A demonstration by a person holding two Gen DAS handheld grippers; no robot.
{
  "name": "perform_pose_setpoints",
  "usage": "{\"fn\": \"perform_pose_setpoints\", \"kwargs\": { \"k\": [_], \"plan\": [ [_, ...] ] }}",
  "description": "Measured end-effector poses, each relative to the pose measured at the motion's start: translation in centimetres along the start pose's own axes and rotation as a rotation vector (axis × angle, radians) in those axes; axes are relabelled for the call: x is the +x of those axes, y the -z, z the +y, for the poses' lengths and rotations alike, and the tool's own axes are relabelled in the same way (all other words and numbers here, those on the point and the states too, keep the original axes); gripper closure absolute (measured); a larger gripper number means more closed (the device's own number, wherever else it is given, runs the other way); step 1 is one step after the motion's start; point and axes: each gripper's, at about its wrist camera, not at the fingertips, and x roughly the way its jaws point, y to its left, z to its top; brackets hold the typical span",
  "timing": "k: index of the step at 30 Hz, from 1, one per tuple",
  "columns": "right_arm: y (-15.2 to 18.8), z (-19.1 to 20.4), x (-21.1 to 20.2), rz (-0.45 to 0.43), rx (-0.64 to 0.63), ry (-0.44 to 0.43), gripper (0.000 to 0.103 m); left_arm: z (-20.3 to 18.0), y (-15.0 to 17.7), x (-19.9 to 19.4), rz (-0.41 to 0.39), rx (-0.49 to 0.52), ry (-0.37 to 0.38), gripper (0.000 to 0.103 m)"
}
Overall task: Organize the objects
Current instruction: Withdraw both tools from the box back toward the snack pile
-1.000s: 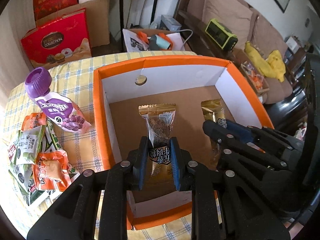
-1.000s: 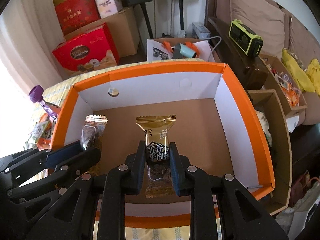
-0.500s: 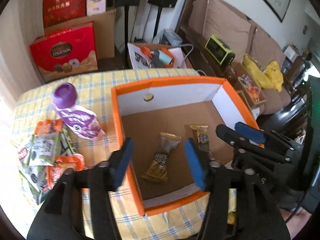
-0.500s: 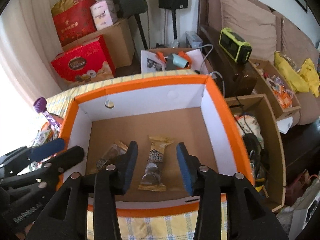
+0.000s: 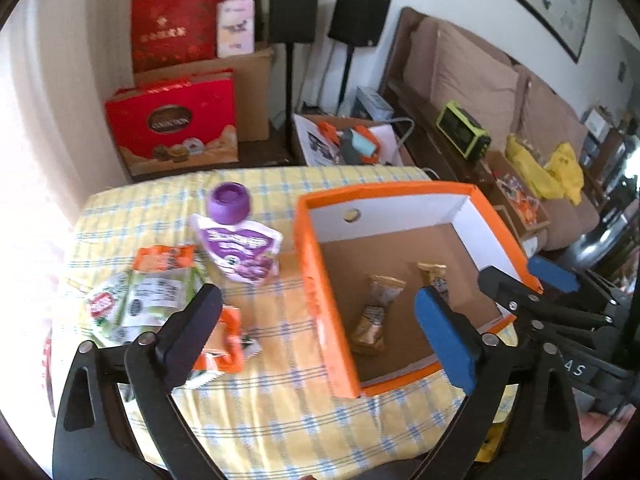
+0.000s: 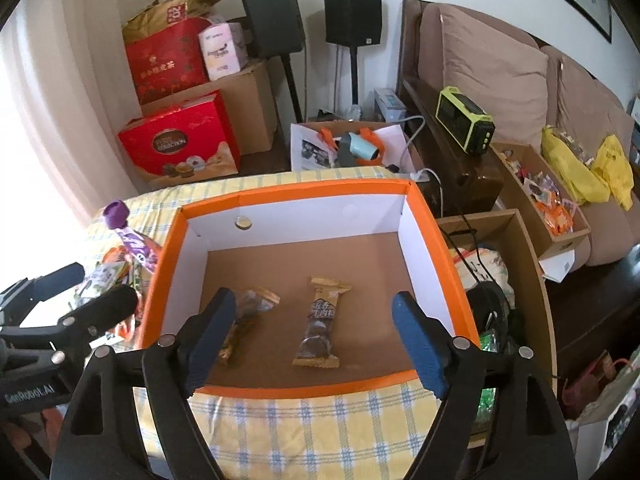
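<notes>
Now both grippers, left (image 5: 326,328) and right (image 6: 314,330), hang spread wide, grasping nothing; two snack bars (image 6: 322,322) lie mid-frame inside the orange box (image 6: 436,248), more packets (image 5: 140,300) piled at left.

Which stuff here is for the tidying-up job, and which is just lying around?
For the job: orange box, two gold snack bars, purple pouch, snack packets.

Lying about: red gift box, speakers, yellow bags, green radio.

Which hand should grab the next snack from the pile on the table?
Probably the left gripper: it's open and nearest the snack packets beside the orange box. The right gripper hangs over the box.
</notes>
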Motion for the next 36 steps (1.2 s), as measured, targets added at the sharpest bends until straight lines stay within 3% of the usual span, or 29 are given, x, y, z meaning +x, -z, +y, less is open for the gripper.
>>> {"fn": "perform_pose_setpoints", "kwargs": {
  "k": [3, 18, 36],
  "plan": [
    [0.1, 0.7, -0.4, -0.002, -0.012, -0.003, 0.019, 1.0, 0.1, -1.2, -0.036, -0.007, -0.030, 0.002],
    [0.4, 6.0, -2.1, -0.016, -0.091, -0.052, 0.017, 6.4, 1.3, -4.5, -0.070, -0.039, -0.099, 0.000],
    [1.0, 12.9, -1.4, 0.006, -0.196, -0.175, 0.017, 15.9, 3.1, -5.6, -0.016, -0.177, -0.125, 0.000]
  ]
}}
